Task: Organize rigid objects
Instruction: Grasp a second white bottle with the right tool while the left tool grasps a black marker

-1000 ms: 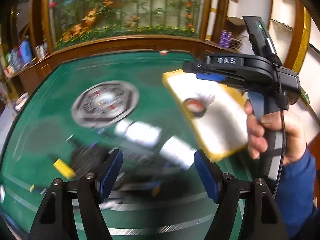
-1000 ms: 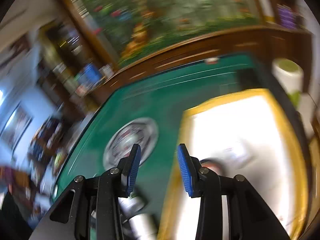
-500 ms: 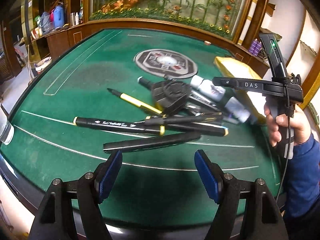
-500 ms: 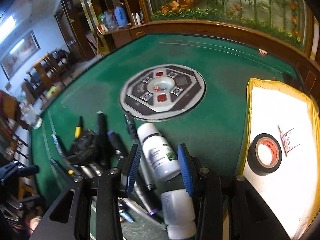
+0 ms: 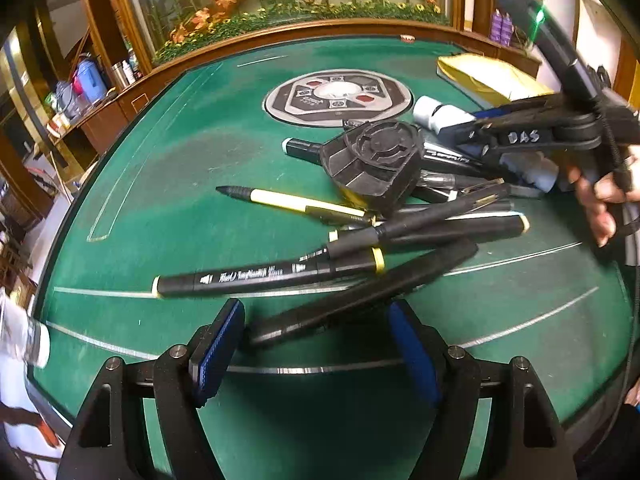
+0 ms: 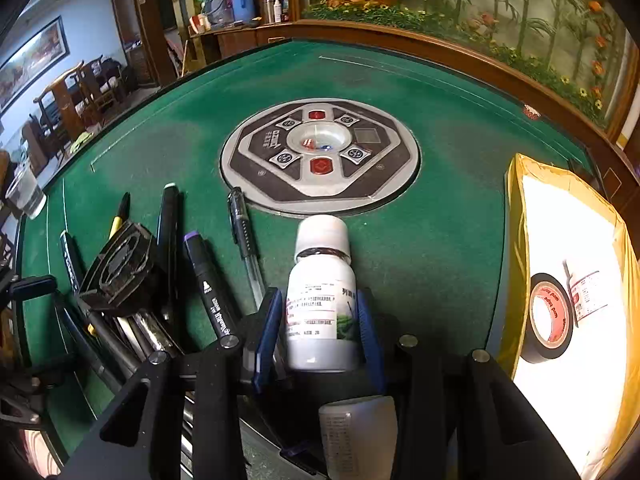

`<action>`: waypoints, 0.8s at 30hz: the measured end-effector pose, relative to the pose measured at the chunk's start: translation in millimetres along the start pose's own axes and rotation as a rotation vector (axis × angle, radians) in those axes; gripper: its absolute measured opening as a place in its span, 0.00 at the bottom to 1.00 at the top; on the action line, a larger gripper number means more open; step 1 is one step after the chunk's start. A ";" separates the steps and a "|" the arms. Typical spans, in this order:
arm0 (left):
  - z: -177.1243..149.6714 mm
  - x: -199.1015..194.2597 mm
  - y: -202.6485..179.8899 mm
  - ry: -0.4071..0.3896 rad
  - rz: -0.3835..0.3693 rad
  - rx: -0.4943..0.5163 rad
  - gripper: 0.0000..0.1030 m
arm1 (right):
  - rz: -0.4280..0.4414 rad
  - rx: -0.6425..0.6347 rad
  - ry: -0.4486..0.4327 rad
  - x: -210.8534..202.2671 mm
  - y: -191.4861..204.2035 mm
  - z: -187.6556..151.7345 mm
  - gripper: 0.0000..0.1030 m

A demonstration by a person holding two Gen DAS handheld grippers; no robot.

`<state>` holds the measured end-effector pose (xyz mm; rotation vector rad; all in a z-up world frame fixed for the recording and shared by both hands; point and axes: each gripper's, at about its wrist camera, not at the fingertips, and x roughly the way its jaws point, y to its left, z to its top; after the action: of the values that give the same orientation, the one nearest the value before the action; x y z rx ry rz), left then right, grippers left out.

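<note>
On the green table lies a heap of black markers and pens (image 5: 400, 232) with a black ribbed plastic part (image 5: 372, 160) on top. My left gripper (image 5: 316, 350) hangs open low over the near side of the heap, and the end of one plain black marker (image 5: 352, 300) lies between its fingers, untouched. A white bottle (image 6: 320, 300) with a white cap lies on the felt. My right gripper (image 6: 320, 334) straddles its body, blue pads close along both sides, without clamping it. A second white bottle (image 6: 360, 436) lies under that gripper.
A yellow-rimmed white tray (image 6: 516, 240) at the right holds a black tape roll (image 6: 548, 320) and a small labelled item (image 6: 588, 294). The round grey console (image 6: 320, 152) sits mid-table. A plastic cup (image 6: 26, 196) stands at the left edge. A hand (image 5: 600, 196) holds the right gripper.
Both grippers came down toward the table. The left one closed in on the marker heap, one marker now between its fingers. The right one rolled and dropped around the white bottle.
</note>
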<state>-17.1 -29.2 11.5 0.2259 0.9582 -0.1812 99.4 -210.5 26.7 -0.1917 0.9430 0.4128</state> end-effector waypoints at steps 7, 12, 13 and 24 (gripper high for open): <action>-2.8 -9.1 -26.4 0.034 -0.028 0.056 0.38 | 0.007 0.018 0.017 4.1 -2.4 -1.5 0.36; -6.3 -16.5 -47.6 0.068 -0.062 0.106 0.27 | 0.016 0.056 0.015 3.6 -9.4 0.1 0.36; -5.7 -16.5 -50.7 0.066 -0.068 0.117 0.28 | 0.013 0.060 0.014 4.4 -10.1 0.0 0.36; -1.5 -15.1 -53.0 0.010 -0.006 0.062 0.21 | 0.062 0.113 -0.021 -7.8 -15.7 1.0 0.32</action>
<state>-40.2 -78.9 17.3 0.2807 0.9638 -0.2160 102.8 -226.4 33.4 -0.0552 0.9508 0.4170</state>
